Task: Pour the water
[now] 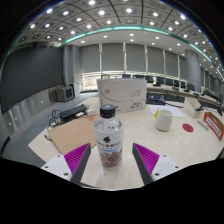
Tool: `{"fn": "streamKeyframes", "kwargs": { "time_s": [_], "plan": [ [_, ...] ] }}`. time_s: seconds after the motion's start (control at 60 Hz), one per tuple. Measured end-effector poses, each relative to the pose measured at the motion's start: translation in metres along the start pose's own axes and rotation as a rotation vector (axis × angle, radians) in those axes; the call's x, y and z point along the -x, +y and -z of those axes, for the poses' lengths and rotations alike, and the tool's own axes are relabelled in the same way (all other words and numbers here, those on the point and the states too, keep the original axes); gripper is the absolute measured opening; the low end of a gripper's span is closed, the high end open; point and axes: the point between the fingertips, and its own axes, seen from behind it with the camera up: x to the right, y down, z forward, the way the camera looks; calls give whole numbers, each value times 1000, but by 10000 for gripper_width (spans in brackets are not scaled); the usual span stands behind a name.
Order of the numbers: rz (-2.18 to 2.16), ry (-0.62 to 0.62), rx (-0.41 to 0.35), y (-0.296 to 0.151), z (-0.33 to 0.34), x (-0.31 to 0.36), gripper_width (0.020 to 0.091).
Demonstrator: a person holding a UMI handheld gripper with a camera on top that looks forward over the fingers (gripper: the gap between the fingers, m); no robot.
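Note:
A clear water bottle (109, 141) with a white cap and a dark printed label stands upright on the light wooden table (175, 148). It stands between my gripper's (111, 161) two fingers, with a gap at either side. The purple pads (76, 160) flank it left and right, and the gripper is open. A white cup (163, 121) sits on the table further off to the right, beyond the fingers.
A red round object (188, 128) and a red box (212, 123) lie to the right past the cup. A white carton (122, 95) stands behind the bottle, a dark device (72, 111) to the left. Desks with monitors fill the room behind.

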Motion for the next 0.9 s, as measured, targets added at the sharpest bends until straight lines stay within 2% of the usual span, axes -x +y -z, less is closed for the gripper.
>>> {"fn": "streamKeyframes", "kwargs": {
  "time_s": [0.117, 0.217, 0.283, 0.333, 0.517, 0.583, 0.7, 0.9],
  "plan": [
    [-22, 33, -45, -4, -38, 1, 858],
    [-10, 53, -65, 0, -55, 3, 730],
    [-2, 69, -86, -3, -63, -1, 570],
    [3, 76, -96, -4, -65, -1, 560],
    [38, 70, -84, -6, -67, 1, 410],
    [35, 49, -66, -6, -67, 7, 377],
    [25, 38, -68, -27, -68, 9, 375],
    [-233, -22, -168, -119, -75, -9, 373]
  ]
}}
